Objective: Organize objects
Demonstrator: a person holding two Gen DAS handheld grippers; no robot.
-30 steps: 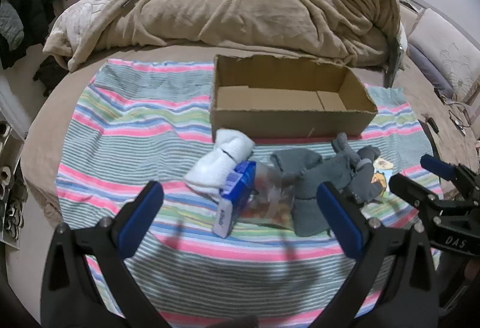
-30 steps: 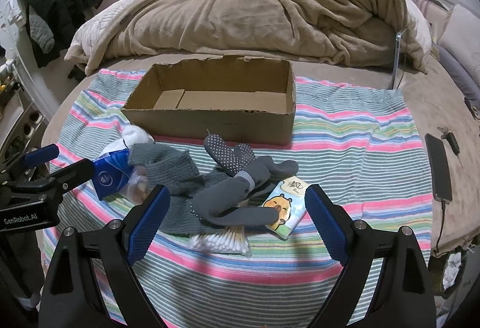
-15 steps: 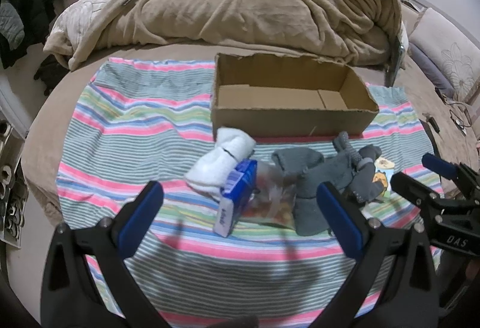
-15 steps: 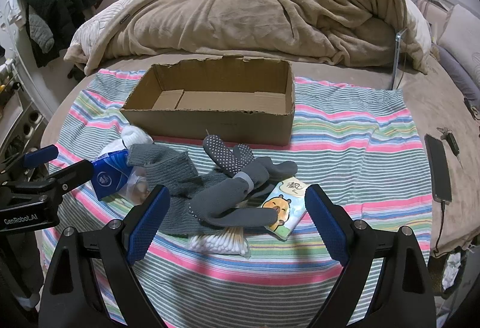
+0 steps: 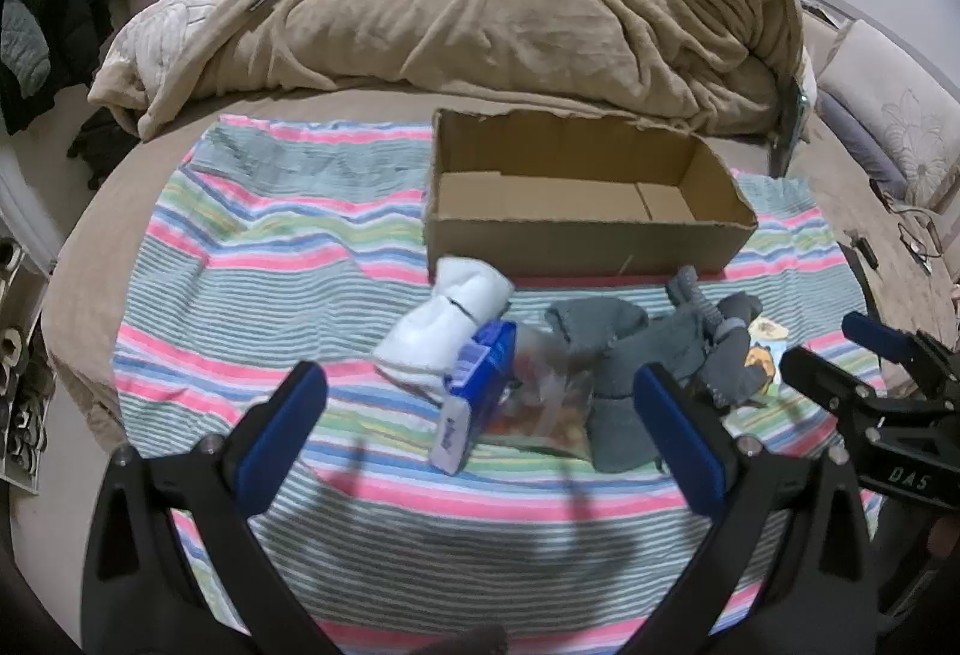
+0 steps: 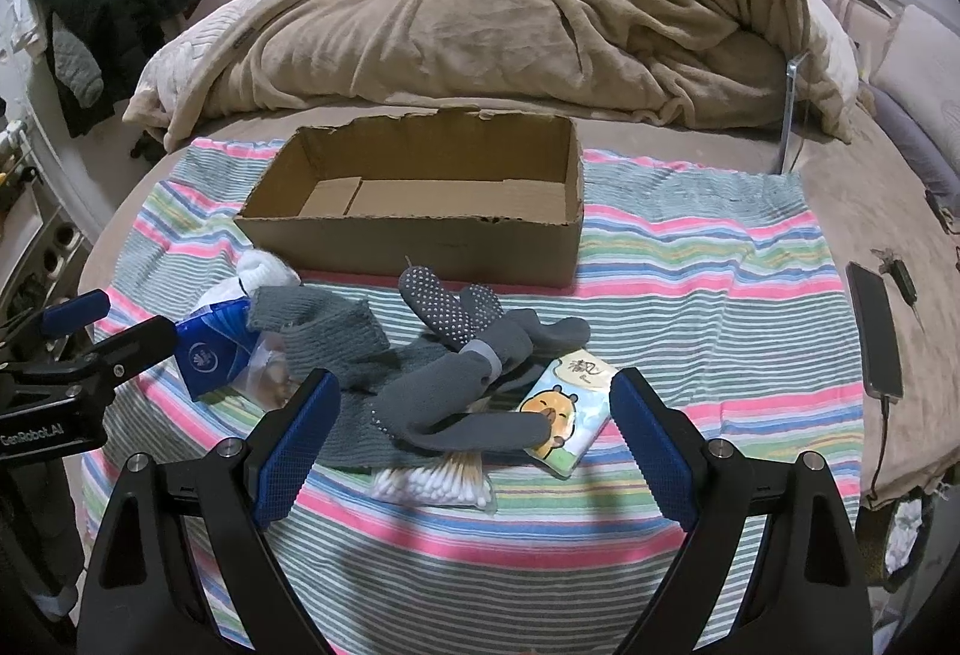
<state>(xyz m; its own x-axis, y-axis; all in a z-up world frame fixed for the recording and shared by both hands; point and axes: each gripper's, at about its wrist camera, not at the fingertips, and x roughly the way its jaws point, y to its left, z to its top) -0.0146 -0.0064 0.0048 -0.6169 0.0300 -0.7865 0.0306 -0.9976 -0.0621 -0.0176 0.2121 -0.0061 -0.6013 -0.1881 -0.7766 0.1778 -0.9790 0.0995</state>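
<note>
Cardboard box [image 6: 420, 235], knitted grey socks [image 6: 456, 385], fluffy blanket [image 6: 510, 13]

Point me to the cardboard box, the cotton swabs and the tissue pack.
Cardboard box [image 6: 420, 250]: right wrist view, on its near outer wall.
Cotton swabs [image 6: 429, 484]: right wrist view, on the bundle's white tips.
Tissue pack [image 6: 561, 418]: right wrist view, on the cartoon animal's face.

black left gripper [image 5: 477, 427] and right gripper [image 6: 474, 430], blue-padded fingers [image 6: 297, 442], silver screws, white lettering.
</note>
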